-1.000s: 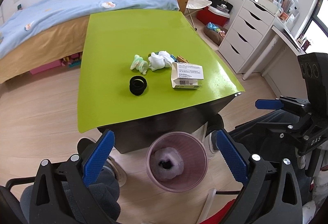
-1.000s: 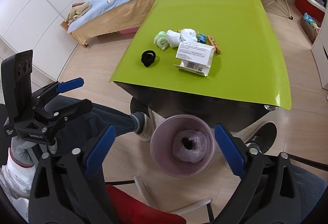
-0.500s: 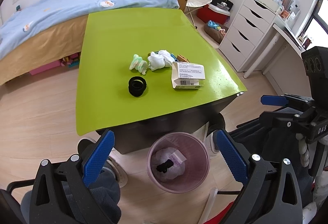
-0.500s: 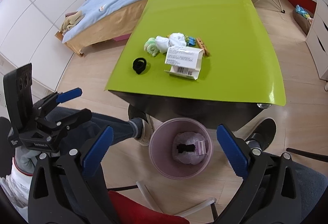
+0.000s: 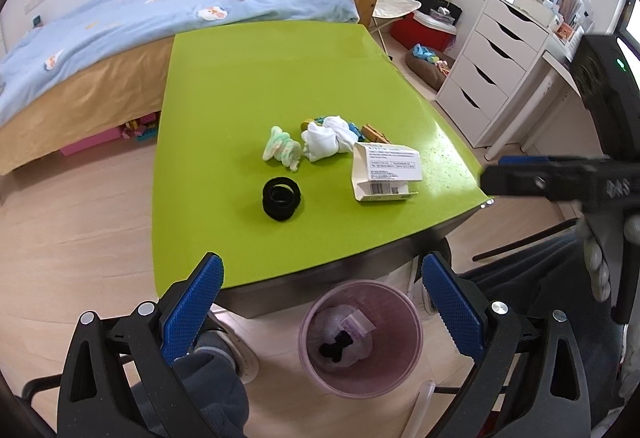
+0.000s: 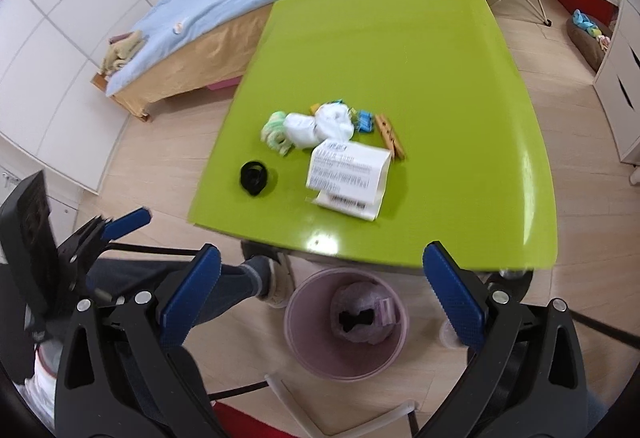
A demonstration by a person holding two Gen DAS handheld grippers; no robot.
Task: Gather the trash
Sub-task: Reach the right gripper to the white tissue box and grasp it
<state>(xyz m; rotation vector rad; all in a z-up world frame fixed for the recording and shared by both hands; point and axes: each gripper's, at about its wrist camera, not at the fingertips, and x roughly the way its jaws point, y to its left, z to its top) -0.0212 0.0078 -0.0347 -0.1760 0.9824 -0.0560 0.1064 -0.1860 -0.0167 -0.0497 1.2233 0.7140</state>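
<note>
Bedroom floor of pale wood surrounds a lime-green table (image 5: 260, 85), with a blue-covered bed (image 5: 120, 21) behind it. On the table lies an opened white carton (image 5: 384, 177), flat, its long axis running roughly across the left wrist view and its loose flap toward the near edge; print on it is too small to read. Beside it sit a black hair tie (image 5: 281, 199), crumpled white (image 5: 326, 139) and green wads (image 5: 282, 148), a wooden clothespin (image 6: 390, 135) and some blue bits half hidden behind the white wad. Below the near edge stands a pink bin (image 5: 362, 338), its contents dark and indistinct. Left gripper (image 5: 320, 314) and right gripper (image 6: 320, 302) both hang empty above the bin, fingers spread wide.
</note>
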